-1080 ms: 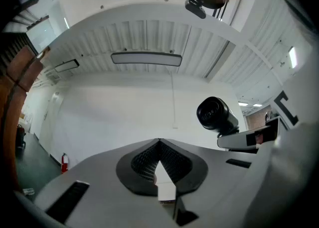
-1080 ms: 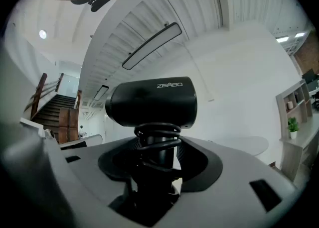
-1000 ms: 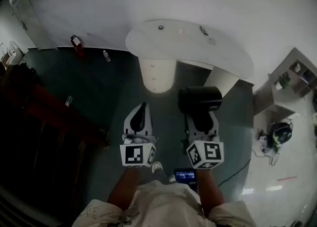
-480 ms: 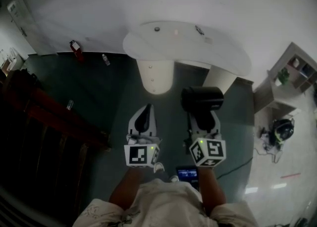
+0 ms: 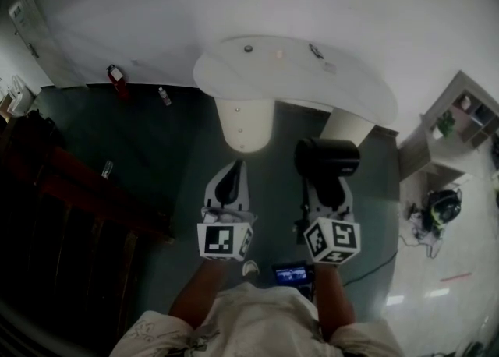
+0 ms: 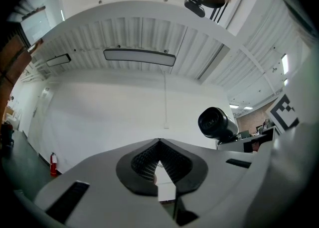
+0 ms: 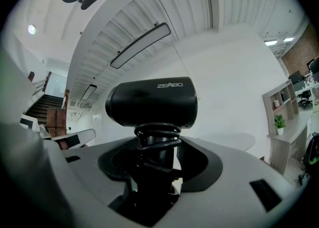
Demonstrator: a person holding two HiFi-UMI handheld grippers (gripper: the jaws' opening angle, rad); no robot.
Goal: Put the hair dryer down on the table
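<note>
The dryer [image 5: 327,159] stands clamped by its handle in the right gripper [image 5: 325,190], short of the table [image 5: 296,75], left gripper [image 5: 228,184] closed and empty; I'd carry it over the top, lower gently, then let go.

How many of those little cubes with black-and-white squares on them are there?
2. One white marker cube sits at the back of the left gripper. The other rides on the right gripper, which holds the black hair dryer. None seems hidden.
</note>
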